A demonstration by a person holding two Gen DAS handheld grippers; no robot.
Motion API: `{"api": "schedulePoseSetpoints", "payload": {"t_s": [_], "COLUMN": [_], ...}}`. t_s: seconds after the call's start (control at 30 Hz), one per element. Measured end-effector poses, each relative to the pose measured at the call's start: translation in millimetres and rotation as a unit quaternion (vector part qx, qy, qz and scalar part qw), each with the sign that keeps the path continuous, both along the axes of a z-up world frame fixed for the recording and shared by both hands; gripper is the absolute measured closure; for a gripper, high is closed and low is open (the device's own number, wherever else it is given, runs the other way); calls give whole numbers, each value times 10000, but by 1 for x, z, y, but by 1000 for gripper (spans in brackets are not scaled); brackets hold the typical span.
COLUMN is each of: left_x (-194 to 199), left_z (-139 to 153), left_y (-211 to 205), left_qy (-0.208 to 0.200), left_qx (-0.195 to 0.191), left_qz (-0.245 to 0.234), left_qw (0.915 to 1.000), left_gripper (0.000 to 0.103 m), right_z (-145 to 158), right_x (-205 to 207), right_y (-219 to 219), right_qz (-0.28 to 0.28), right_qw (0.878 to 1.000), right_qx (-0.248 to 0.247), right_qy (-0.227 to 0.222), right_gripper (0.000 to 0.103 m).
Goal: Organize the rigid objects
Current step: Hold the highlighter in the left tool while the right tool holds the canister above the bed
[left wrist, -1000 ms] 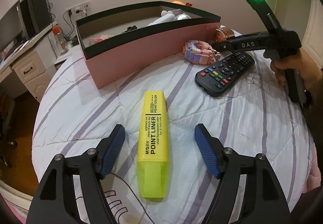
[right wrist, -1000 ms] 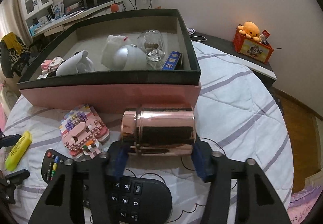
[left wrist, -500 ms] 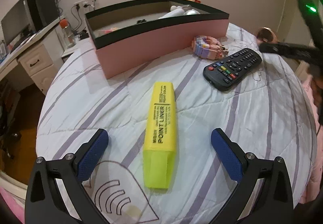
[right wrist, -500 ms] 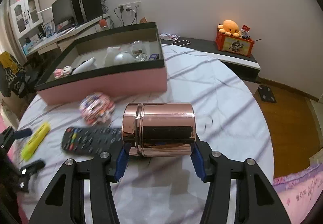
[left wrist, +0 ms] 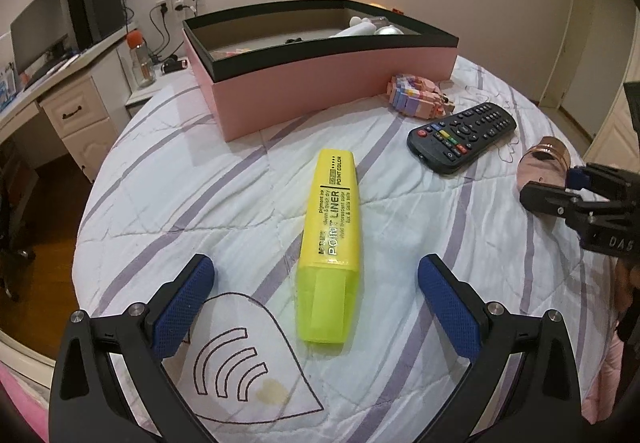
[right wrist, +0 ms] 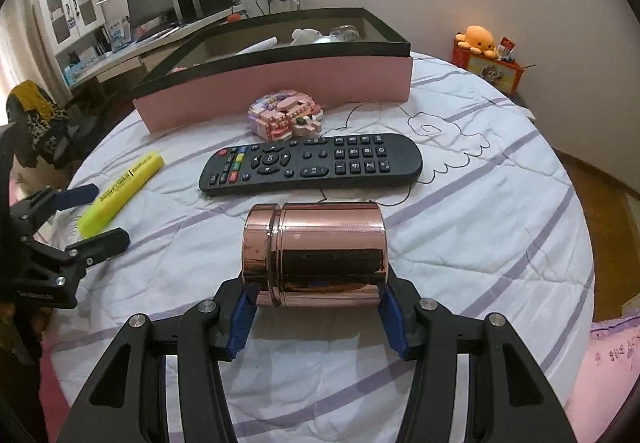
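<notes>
Left gripper [left wrist: 316, 295]: fingers wide apart, straddling yellow highlighter [left wrist: 330, 247] lying on bed; next likely close, lift. Right gripper [right wrist: 316, 307]: clamped on copper tin [right wrist: 316, 251], endwise, near remote [right wrist: 312, 163]; next likely carry to far pink box [right wrist: 280, 83].

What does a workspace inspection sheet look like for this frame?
Surface: white quilt with purple stripes.
Job's things: yellow highlighter lying flat between open fingers; rose-gold canister on its side, gripped end to end; black remote; pink brick model; pink box with black rim, already holding items.
Clutter: nothing seen.
Grippers: left gripper open, untouching; right gripper shut on the canister.
Cables: wall-socket leads behind the bed.
Surroundings: desk with monitor, orange octopus plush.
</notes>
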State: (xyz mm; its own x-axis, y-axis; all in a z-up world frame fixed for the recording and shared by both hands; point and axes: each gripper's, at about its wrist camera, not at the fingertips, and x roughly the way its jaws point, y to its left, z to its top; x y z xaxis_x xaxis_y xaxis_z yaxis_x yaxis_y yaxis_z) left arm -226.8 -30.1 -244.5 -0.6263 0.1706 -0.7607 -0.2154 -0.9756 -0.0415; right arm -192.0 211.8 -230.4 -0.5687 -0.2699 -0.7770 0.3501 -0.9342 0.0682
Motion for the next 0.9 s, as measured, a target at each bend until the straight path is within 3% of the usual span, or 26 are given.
{"api": "schedulePoseSetpoints", "payload": {"t_s": [0.07,0.23,0.27,0.33,0.4,0.63,0.8,0.9], "left_x": [0,4,4,5,5,9,5,7], "left_z": [0,1,2,4,6,5,4,3], "left_y": [-1,-4,-6,-6,-7,4,0,4], "left_qy": [37,188,201,231,255,219,241,295], "left_qx": [-21,-74,-89,-152,-139,-326,-147,-254], "left_qz": [72,255,316,443,478,311,286,323], "left_qw": [10000,9995,9993,9986,9984,9987,9992,9987], "left_gripper": [5,29,32,52,61,69,68,68], "right_z": [-2,-4,-4,-4,-5,-5,-3,-2], "right_x": [1,3,5,4,4,8,9,9], "right_y": [-1,3,3,2,-3,0,4,4], "right_qz": [-8,-44,-25,86,268,268,1,-26], "right_qw": [10000,9998,9998,9998,9996,9995,9997,9997], "right_qx": [37,-27,-21,-67,-21,-73,-45,-32], "right_qy": [56,181,184,145,117,140,236,255], "right_gripper": [48,48,46,39,29,29,48,48]}}
